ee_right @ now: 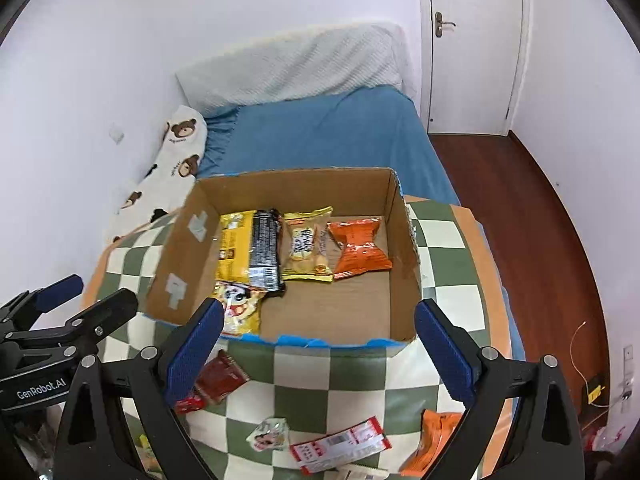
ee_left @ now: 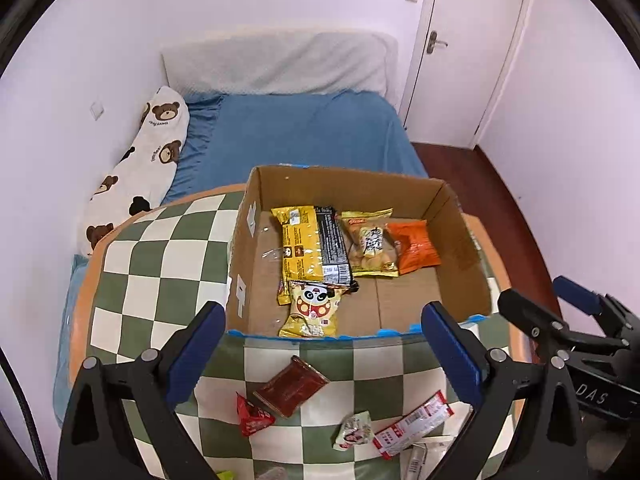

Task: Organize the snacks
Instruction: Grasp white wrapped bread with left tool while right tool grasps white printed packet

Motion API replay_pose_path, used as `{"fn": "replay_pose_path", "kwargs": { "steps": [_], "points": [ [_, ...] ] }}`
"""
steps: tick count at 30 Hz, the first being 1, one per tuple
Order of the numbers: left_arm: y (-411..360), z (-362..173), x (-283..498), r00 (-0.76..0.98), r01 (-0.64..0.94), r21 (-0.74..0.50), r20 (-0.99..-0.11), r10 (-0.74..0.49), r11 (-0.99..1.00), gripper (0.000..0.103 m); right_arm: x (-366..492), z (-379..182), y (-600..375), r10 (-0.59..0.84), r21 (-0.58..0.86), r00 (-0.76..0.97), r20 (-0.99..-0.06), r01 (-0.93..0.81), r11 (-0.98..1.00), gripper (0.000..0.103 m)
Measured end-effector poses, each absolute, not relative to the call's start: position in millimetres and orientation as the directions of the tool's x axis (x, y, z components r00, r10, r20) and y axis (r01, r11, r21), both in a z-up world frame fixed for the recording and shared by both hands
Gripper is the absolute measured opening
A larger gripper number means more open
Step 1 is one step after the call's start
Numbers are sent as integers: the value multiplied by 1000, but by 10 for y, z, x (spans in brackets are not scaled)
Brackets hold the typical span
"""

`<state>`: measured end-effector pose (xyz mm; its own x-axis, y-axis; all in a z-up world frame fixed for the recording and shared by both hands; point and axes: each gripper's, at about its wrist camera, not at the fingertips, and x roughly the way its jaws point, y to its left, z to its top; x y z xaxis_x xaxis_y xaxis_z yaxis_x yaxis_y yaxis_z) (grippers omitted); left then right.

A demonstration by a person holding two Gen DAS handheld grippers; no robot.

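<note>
An open cardboard box [ee_left: 460, 232] [ee_right: 188, 240] stands on the checkered table. Inside lie a yellow packet [ee_left: 298, 246], a black bar [ee_left: 334, 240], a pale yellow snack bag [ee_left: 370, 246], an orange bag [ee_left: 412, 246] [ee_right: 358, 246] and a panda packet [ee_left: 312, 310]. Loose on the table in front lie a dark red sachet [ee_left: 292, 386], a small red packet [ee_left: 252, 416], a small pale packet [ee_left: 354, 430] and a red-white stick pack [ee_left: 412, 424] [ee_right: 340, 448]. An orange bag [ee_right: 434, 438] lies at the front right. My left gripper [ee_left: 324, 350] and right gripper [ee_right: 318, 354] are both open and empty above the loose snacks.
A bed with a blue sheet [ee_left: 304, 136] and a bear-print pillow [ee_left: 140, 168] lies behind the table. A white door [ee_left: 460, 48] and wooden floor [ee_right: 520, 220] are on the right. The table's orange edge [ee_right: 496, 280] runs along the right.
</note>
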<state>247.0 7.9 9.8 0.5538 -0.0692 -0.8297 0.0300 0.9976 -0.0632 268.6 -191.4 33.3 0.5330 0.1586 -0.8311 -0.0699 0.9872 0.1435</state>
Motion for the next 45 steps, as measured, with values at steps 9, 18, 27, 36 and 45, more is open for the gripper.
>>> {"fn": "replay_pose_path", "kwargs": {
  "steps": [9,18,27,36,45],
  "points": [
    [63,11,2105,532,53,-66,-842,-84,996,100,2275,278,-2011,206,225,491,-846,-22,974,98],
    [-185,-949,1678,303,130,-14,-951,-53,991,100,1630,-719,-2589,213,262,242,-947,189,947,98],
    [-794,-2020,1343,-25,234,-113,-994,-110,966,100,698,-1946,-3166,244,208,-43,-969,394,895,98],
    [-1228,-2383,1298,-158,275,-184,-977,-145,944,100,384,-2448,-3212,252,199,-90,-964,390,899,56],
    [-1794,-2948,1228,-286,281,-271,-939,-189,921,56,249,-2314,-3650,205,158,-72,-976,413,897,58]
  ]
}}
